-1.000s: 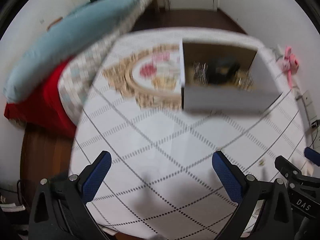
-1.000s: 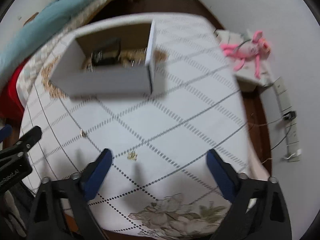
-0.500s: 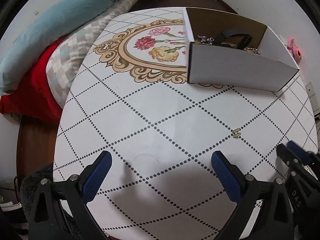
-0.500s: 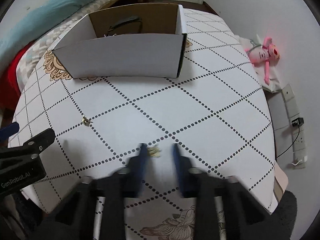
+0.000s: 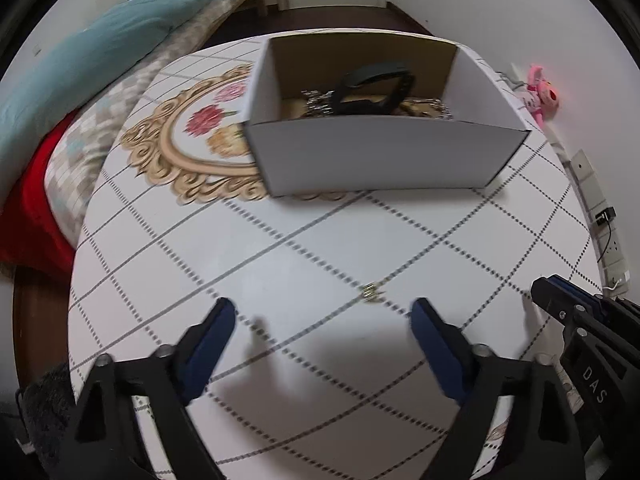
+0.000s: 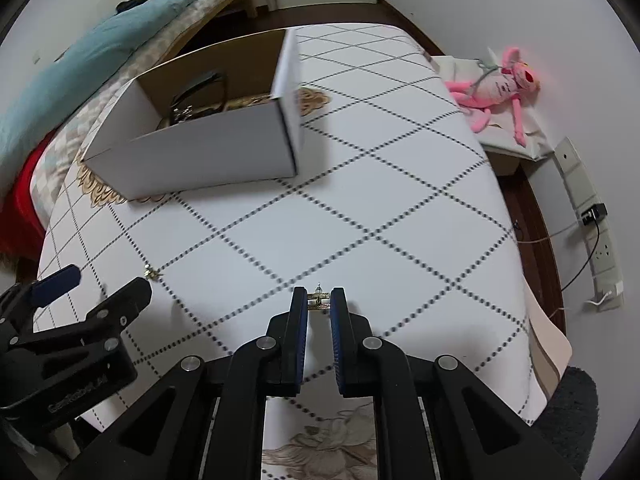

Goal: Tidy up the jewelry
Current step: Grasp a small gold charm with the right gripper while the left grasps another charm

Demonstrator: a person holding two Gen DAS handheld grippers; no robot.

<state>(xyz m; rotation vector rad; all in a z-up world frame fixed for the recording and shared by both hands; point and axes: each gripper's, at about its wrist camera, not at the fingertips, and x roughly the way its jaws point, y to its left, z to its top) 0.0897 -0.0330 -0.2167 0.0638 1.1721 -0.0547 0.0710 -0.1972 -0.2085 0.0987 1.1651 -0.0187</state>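
A white cardboard box (image 5: pixel 380 152) stands on the table and holds a black strap and several chains; it also shows in the right wrist view (image 6: pixel 208 152). A small gold earring (image 5: pixel 371 293) lies on the table between and ahead of my open left gripper (image 5: pixel 322 316); the right wrist view shows it too (image 6: pixel 151 274). My right gripper (image 6: pixel 319 300) is shut on a second gold earring (image 6: pixel 319 303), held at the fingertips just above the table. The right gripper also shows at the right edge of the left wrist view (image 5: pixel 560 300).
The table (image 6: pixel 360 208) has a white cloth with dotted diamonds and a floral print. A bed with a teal quilt (image 5: pixel 80 60) lies to the left. A pink plush toy (image 6: pixel 500 88) and a power strip (image 6: pixel 600 240) lie on the right.
My right gripper closed from wide open onto the gold earring on the table. My left gripper moved toward the other earring and stayed open.
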